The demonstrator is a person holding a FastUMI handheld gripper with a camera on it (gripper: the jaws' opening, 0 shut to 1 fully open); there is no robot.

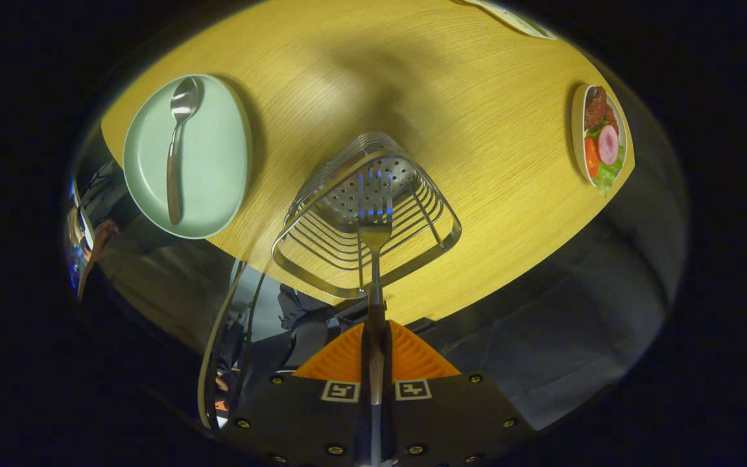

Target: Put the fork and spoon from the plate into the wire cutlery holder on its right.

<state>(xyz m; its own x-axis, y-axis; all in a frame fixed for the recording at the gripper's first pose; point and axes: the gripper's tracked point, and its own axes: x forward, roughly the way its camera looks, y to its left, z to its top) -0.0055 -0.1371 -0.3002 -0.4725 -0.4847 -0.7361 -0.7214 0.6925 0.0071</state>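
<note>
Left of my fingers, pale green plate (214, 162) sits on the yellow wooden table (477, 130), near its edge; the spoon (176, 152) lies in it, bowl at the far end, handle running back toward me, long axis roughly along my fingers. Centre: wire cutlery holder (367, 214) stands just beside the plate on its right, open mouth facing me, perforated base visible inside. My gripper (374, 363) is pinched together on the fork (374, 240) handle, fork running straight ahead, tines pointing into the holder's mouth, over its near rim. Nothing blocks the opening. Far right, small dish of salad (600, 139) at the table edge, well apart.
</note>
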